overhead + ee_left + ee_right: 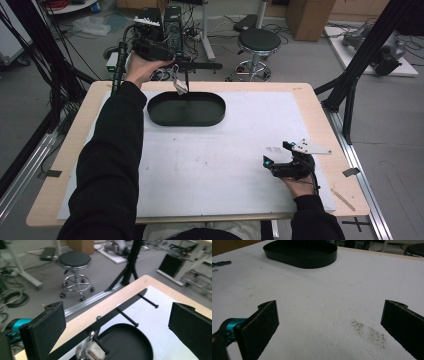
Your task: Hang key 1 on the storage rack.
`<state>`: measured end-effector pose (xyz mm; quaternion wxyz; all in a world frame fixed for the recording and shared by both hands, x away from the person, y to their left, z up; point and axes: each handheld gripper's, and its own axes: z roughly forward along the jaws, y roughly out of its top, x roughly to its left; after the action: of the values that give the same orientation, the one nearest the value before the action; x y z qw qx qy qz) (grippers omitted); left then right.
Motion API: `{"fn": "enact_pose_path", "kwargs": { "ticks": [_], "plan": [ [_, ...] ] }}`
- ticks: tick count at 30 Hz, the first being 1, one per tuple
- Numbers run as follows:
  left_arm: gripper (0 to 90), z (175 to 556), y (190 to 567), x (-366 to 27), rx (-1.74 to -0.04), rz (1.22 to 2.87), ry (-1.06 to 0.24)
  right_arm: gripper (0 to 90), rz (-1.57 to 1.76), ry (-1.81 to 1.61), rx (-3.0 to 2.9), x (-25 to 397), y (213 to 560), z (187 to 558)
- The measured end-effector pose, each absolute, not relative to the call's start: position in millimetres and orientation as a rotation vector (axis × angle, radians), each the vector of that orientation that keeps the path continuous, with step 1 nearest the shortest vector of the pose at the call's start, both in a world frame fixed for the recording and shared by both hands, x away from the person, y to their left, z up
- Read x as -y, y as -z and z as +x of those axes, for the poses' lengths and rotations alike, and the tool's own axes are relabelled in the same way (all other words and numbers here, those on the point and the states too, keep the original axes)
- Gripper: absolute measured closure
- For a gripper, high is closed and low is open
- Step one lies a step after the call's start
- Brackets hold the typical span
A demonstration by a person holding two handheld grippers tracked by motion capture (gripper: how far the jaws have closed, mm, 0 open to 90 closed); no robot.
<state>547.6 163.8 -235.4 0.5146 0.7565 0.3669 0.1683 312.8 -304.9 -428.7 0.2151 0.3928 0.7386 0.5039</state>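
Left hand-held gripper (172,64) raised above the far edge of the desk (70,150), jaws wide apart, gripping nothing. Just below it: black rack bar (125,306) with three short pegs, long axis running along the desk's far edge, pegs pointing toward the near side over the black oval tray (186,109). A shiny metal piece (86,352) hangs at the nearest peg; possibly a clip, view too cropped to say. Tray's long axis lies left to right on the white sheet (210,160). Right hand-held gripper (280,162) rests low on the sheet, near-right, jaws apart and empty, well clear of the tray. Stool (257,42) on the floor beyond the desk.
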Motion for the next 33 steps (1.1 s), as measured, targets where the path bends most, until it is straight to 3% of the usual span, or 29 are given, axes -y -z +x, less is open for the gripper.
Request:
{"fn": "enact_pose_path", "kwargs": {
  "ticks": [18,33],
  "plan": [
    [1.7,498.7,234.7,-208.6,-0.856,1.786,-0.418,0.8,1.088,-1.384,-2.065,301.2,429.1,315.0],
    [1.7,471.3,265.3,-238.5,-0.889,1.797,-0.406,0.8,1.089,-1.375,-2.069,299.8,429.3,316.0]
  ]
}}
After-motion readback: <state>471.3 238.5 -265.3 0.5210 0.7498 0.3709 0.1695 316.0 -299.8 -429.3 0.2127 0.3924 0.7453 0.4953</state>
